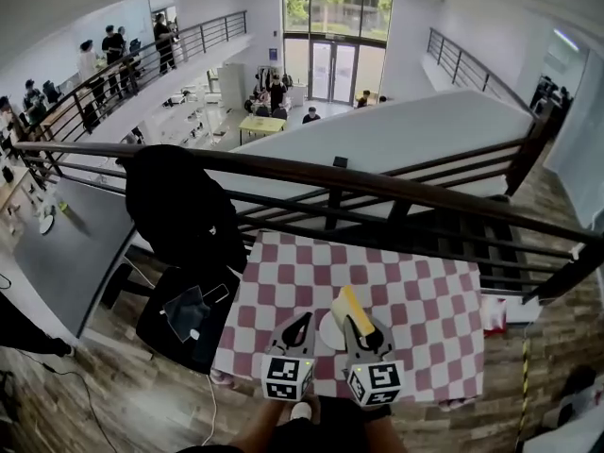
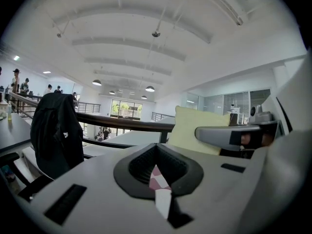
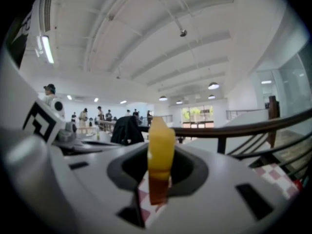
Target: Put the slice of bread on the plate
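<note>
A pale yellow slice of bread (image 1: 350, 308) stands on edge in my right gripper (image 1: 362, 328), which is shut on it above the near part of the checkered table (image 1: 415, 295). In the right gripper view the bread (image 3: 161, 147) shows edge-on between the jaws. A white plate (image 1: 329, 333) lies on the cloth just left of that gripper, partly hidden by it. My left gripper (image 1: 303, 322) hovers beside the plate with its jaws together and nothing in them. From the left gripper view, the bread (image 2: 192, 126) shows its broad face to the right.
A dark railing (image 1: 377, 189) runs behind the table. A black jacket (image 1: 181, 210) hangs over a chair to the left, with a phone and a pouch on its seat (image 1: 193, 311). A red item (image 1: 493, 314) lies off the table's right edge.
</note>
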A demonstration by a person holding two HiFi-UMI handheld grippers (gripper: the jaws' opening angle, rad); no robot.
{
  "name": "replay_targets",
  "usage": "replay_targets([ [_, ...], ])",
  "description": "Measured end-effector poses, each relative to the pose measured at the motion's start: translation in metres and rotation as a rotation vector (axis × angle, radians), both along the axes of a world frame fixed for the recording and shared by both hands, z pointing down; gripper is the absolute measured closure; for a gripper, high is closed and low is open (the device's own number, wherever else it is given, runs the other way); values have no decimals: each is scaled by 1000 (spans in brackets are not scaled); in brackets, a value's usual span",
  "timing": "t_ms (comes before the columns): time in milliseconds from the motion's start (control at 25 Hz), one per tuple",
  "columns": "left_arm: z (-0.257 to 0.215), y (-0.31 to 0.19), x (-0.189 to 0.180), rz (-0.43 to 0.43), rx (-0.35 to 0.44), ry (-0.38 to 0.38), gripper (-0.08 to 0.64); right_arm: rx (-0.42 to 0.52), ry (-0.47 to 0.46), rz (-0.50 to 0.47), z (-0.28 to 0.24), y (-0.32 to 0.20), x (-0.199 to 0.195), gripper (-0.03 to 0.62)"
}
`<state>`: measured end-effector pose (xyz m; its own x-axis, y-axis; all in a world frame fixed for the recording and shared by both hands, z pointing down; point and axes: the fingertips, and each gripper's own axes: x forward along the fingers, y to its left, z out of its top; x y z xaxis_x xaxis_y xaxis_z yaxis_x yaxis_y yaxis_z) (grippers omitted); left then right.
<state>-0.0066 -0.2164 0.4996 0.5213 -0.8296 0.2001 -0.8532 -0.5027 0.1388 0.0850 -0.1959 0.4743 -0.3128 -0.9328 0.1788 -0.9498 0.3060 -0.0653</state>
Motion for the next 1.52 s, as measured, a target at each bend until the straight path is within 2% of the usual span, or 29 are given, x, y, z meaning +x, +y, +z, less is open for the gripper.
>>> replay_targets([
  [120, 13, -11, 8, 13, -21, -7, 541, -89, 3, -5, 32, -15, 15, 494],
  [280, 49, -11, 15, 30, -91, -35, 541, -202, -26, 2, 68, -19, 32, 494],
  [560, 103, -20, 32, 51, -189, -50, 541, -383, 2, 41, 134, -25, 53, 494],
  [680, 126, -23, 35, 48, -236, -53, 541, -446, -10, 43, 159, -23, 54, 494],
  [880, 155, -31, 28, 17, -288, -60, 541, -549, 35, 50, 194, -23, 54, 494],
  [1120, 175, -30, 19, -13, -359, -74, 541, -652, 36, -38, 226, -21, 38, 494],
  [1240, 182, -32, 13, -31, -377, -78, 541, -686, -4, -77, 236, -24, 26, 494],
  [1520, 194, -37, 6, -51, -406, -87, 541, -772, -205, -113, 261, -36, 7, 494],
])
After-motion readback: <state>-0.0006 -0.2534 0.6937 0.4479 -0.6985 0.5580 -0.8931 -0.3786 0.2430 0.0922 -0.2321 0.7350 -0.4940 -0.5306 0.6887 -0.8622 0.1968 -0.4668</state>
